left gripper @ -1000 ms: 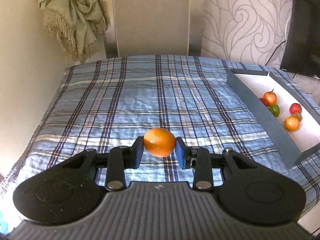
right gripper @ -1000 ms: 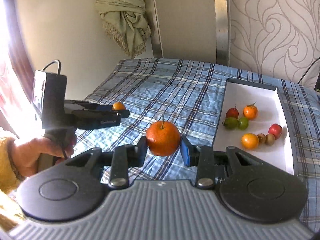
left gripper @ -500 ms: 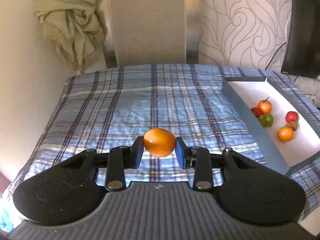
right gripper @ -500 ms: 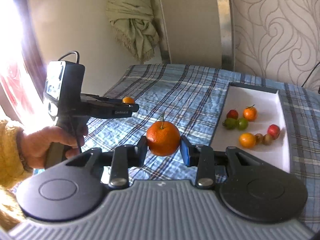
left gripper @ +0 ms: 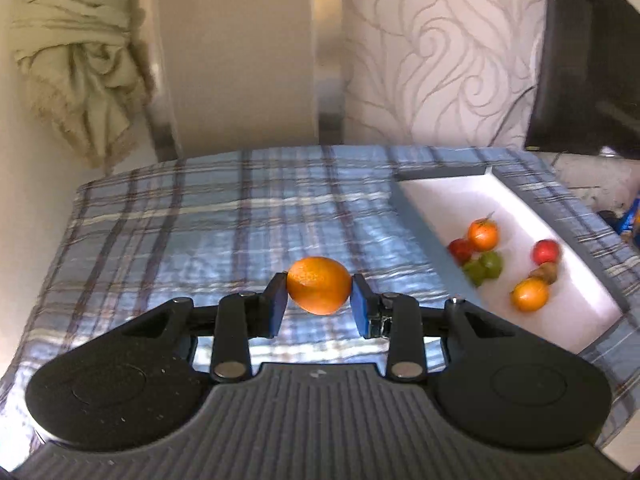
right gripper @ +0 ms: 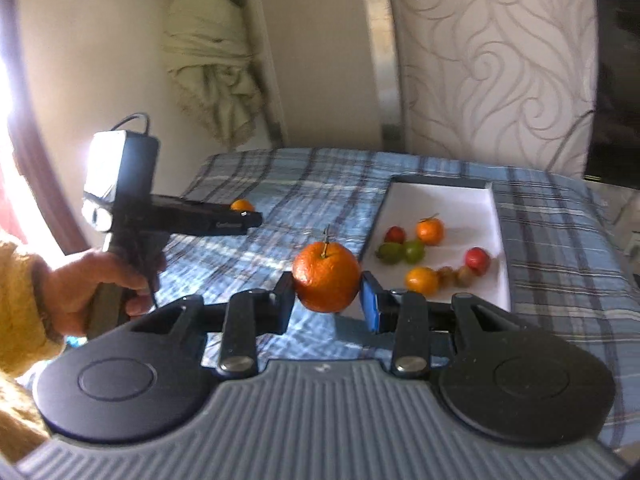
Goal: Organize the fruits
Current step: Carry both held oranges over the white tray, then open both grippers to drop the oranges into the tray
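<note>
Left hand-held gripper: blue pads clamped on a smooth stemless orange fruit, held in the air above the blue plaid tablecloth on the table. In the right wrist view that same hand-held gripper sits far left, gripped by a hand in a yellow sleeve, its fruit just visible at the tip. Ahead-left of it on the wall: a bunched pale green fringed cloth.

Right hand-held gripper: pads pinching a round orange with a short stem, stem up, also off the surface.

Ahead-right of both: shallow grey-walled tray with white floor lying on the tablecloth. Inside, clustered near its left wall: one red fruit, a small stemmed orange, two green fruits touching. Nearer: an orange-yellow fruit, two small brown fruits, a red one. Motion blur, finer detail unreadable.

Far right: dark screen edge against the swirl-pattern wallpaper.
</note>
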{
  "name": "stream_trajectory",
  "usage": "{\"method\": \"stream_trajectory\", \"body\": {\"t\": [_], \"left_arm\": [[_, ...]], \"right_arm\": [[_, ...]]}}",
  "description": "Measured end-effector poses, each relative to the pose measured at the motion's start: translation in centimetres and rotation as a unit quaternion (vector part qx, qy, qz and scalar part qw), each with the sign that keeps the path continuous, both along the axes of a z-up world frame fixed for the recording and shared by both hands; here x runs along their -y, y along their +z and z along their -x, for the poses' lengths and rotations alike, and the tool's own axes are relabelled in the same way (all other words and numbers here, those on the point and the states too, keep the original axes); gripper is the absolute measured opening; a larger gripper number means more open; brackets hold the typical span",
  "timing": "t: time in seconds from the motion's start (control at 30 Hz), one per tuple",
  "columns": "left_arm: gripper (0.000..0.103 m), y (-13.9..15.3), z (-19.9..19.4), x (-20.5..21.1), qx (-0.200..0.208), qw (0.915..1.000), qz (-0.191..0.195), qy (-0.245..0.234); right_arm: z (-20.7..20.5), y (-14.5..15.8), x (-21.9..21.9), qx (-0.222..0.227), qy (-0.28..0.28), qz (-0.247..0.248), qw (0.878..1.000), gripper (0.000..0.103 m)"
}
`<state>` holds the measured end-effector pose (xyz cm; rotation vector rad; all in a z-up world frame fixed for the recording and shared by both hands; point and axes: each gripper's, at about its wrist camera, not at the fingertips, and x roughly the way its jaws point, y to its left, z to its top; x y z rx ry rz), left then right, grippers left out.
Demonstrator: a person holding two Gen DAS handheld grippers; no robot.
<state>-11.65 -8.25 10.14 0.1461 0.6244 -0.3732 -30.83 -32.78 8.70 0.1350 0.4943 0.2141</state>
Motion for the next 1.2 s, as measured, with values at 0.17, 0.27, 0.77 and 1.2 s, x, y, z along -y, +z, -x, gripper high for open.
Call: {"method": "stream_trajectory", "body": {"t": [0.17,0.27,0.77,1.2], "left_arm": [[0.039,0.6,0.6,2.1,-0.003,0.9993,0.019,-0.031],[0.039,1.1,1.7,2.8,-0.004,0.9985,0.021,-0.05],[0.039,0.6,4.2,7.7,-0.011,0.991,0.013,-0.133],[0.054,-3.7,1.1,14.4,-0.017,0.9845,-0.002,-0.174]], "right_arm": [[-1.9,-1.5,2.3,-0.028,-0.053,0.005,0.998,0.038],[-3.8,-3.0,3.4,-0.046,-0.07,0.016,0.996,0.038],[-8.9,-8.2,5.3,-0.106,-0.091,0.039,0.989,0.04],[-3.5,-3.8,6.3,-0.067,-0.091,0.061,0.992,0.065]]}}
